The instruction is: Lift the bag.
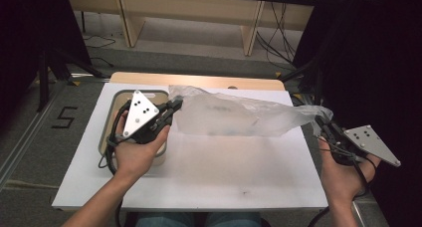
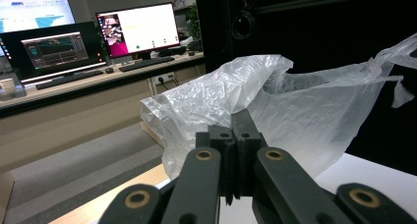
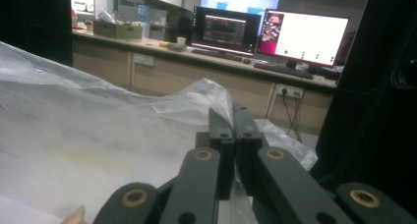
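With both grippers' fingers clenched on opposite ends of the clear plastic bag (image 1: 234, 118), left gripper (image 1: 171, 107) by the tray (image 1: 110, 118) at the desk's (image 1: 199, 177) far-left corner and right gripper (image 1: 324, 129) off its right edge, the bag hangs stretched above the desk. Pulling further apart could tear the thin film or slip it from the fingers.

A black numeral "5" (image 1: 64, 117) is marked on the grey carpeted floor (image 1: 30, 187), left of the table; the monitors' text is too blurred to read.

Translucent white plastic bag (image 1: 234, 117), black tongs (image 1: 175, 105), white board (image 1: 199, 177), beige tray (image 1: 110, 112).
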`<state>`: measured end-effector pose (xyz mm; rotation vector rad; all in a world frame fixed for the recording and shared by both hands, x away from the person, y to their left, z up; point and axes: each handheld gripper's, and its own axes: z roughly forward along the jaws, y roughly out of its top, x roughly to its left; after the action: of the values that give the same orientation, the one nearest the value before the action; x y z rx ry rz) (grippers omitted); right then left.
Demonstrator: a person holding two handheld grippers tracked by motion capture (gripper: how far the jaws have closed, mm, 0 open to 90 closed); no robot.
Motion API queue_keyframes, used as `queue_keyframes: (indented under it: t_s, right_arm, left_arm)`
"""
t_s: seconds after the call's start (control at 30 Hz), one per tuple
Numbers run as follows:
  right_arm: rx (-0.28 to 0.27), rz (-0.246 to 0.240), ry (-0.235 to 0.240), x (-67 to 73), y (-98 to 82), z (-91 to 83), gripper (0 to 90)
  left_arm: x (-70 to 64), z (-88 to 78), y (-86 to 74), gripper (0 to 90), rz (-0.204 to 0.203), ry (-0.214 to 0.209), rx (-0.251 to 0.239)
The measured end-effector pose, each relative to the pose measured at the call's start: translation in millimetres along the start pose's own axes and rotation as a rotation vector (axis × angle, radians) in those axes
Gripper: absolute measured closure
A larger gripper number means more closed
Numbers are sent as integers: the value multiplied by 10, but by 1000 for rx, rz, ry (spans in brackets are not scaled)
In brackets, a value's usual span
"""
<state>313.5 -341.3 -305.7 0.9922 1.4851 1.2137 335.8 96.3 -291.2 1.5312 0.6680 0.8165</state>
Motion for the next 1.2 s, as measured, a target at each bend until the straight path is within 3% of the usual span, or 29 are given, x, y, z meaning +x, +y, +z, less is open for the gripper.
queue_keyframes:
  t_s: [0.7, 1.03, 1.2]
  right_arm:
    - [-32, 0, -15, -33, 96, 20, 900]
    - [10, 11, -4, -23, -30, 144, 900]
    - [59, 22, 8, 6, -163, 288, 900]
  left_arm:
    - [8, 53, 135, 894, 5, 5, -33]
    - [97, 256, -3, 894, 0, 36, 30]
    - [160, 422, -142, 894, 4, 56, 97]
